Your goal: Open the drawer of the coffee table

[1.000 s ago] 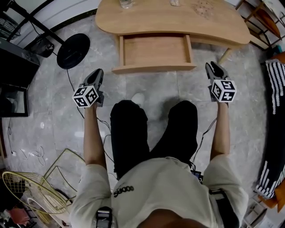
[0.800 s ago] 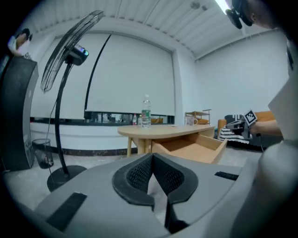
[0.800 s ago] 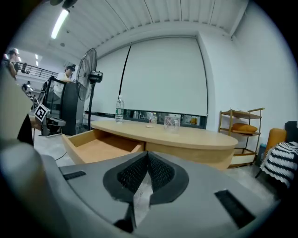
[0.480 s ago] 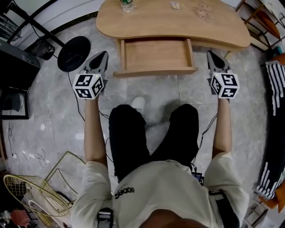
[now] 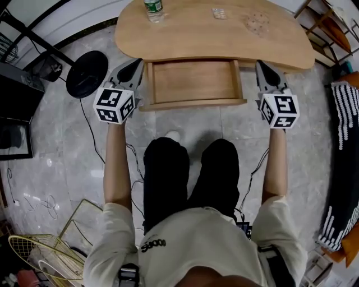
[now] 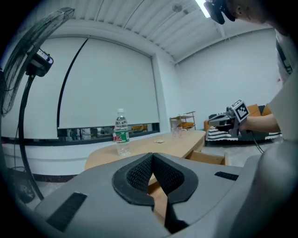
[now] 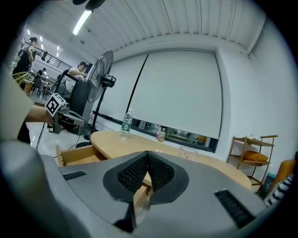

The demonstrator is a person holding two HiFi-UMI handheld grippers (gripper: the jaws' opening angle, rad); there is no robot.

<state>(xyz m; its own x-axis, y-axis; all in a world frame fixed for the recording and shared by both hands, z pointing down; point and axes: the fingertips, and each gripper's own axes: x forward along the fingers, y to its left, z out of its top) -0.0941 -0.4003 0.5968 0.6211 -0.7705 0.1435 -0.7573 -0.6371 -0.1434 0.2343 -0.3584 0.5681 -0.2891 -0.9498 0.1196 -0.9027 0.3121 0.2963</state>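
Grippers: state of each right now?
Left gripper: closed, holding nothing.
Right gripper: closed, holding nothing.

The left claw [image 5: 134, 65] and right claw [image 5: 262, 66] have moved up the frame, from below the drawer [image 5: 193, 82] front to flanking its sides.

The drawer [image 5: 193, 81] juts out before the coffee table [image 5: 196, 31], left gripper [image 5: 134, 64] just beside its left wall, right gripper [image 5: 261, 66] beside its right, a bottle [image 5: 152, 8] on the tabletop behind
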